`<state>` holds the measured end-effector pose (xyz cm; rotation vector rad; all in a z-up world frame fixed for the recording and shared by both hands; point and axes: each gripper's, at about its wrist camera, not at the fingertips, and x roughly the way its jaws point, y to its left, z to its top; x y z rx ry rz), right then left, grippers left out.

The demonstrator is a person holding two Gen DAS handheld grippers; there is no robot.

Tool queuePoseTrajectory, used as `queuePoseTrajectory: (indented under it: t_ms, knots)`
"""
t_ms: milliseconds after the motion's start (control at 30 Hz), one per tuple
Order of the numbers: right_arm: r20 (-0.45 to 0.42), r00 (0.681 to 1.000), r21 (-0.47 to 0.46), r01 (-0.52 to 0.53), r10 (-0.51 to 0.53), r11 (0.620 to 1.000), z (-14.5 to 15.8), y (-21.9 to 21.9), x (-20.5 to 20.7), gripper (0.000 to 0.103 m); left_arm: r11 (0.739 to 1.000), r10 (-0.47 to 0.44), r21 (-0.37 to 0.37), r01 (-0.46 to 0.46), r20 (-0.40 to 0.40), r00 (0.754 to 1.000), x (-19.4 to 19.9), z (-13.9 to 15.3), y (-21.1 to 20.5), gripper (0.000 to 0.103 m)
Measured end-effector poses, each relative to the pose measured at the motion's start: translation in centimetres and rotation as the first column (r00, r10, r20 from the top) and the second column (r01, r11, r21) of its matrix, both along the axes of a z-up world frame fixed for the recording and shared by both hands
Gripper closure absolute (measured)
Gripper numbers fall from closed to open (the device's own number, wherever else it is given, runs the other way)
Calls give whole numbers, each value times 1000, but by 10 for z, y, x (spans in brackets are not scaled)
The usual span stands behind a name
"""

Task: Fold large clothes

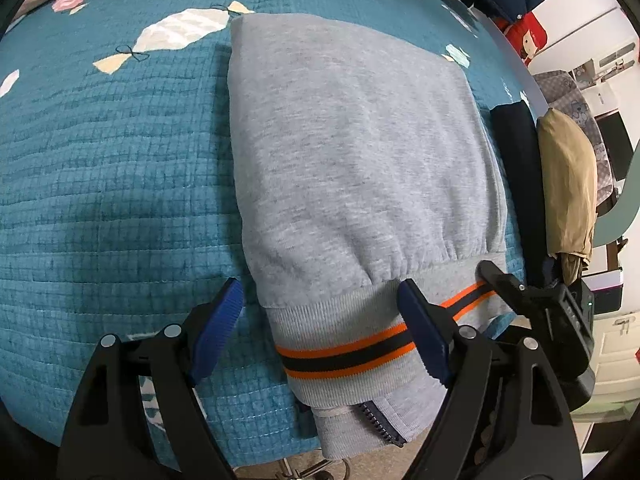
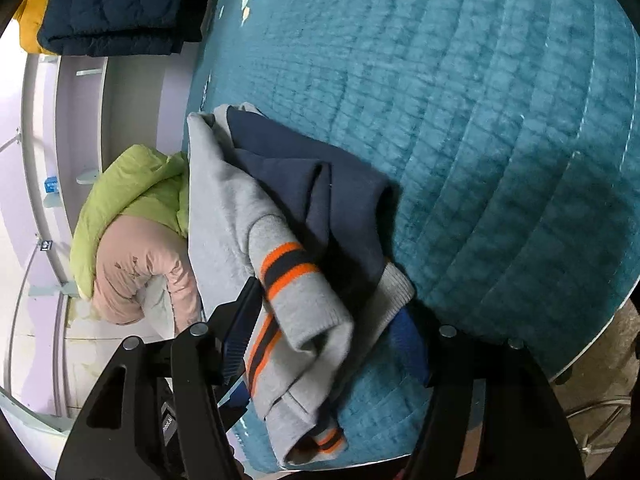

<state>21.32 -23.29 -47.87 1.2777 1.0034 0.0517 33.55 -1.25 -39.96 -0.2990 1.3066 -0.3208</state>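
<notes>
Grey fleece sweatshirt (image 1: 352,160), folded to a thick oblong, lay on the teal quilted bed (image 1: 112,184), its ribbed hem with orange and navy stripes (image 1: 344,354) hanging over the bed's near edge. Left gripper (image 1: 320,332) stood released, its blue fingers (image 1: 218,326) wide apart, one beside the hem, one over the striped band, neither pressing. Right gripper (image 2: 324,344) sat at the same near edge with bunched grey and navy cloth between its fingers (image 2: 240,332); contact was partly hidden, so the fingers seemed parted rather than clenched. Navy quilted jacket (image 2: 116,4) lay at the bed's far corner. Green and pink padded garments (image 2: 128,220) were heaped beyond the bed's edge.
</notes>
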Motion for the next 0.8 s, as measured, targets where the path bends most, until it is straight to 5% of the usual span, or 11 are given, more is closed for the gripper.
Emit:
queuePoseTrajectory:
  t_ms: [33,67,367,533,633,800]
  knots:
    - [35,999,-17,-21,22,1000,6,1,2,74,1000,1,-2,-1,2,1000,0,1,1,23]
    - [53,998,-35,-36,38,999,12,2,4,83,1000,1,-3,-1,4,1000,0,2,3,23]
    - [143,982,-168,-98,122,981,66,-20,12,88,999,23,-30,-21,69,997,23,40,29,23]
    - [45,987,-290,-134,154,948,72,-76,38,88,1000,-16,-7,17,104,994,49,61,30,23]
    - [-2,971,-413,-217,238,884,72,-89,58,88,997,-79,-3,80,116,990,73,65,14,22]
    - [-18,960,-442,-259,280,859,68,-88,67,88,982,-180,-51,183,51,982,131,44,-29,21]
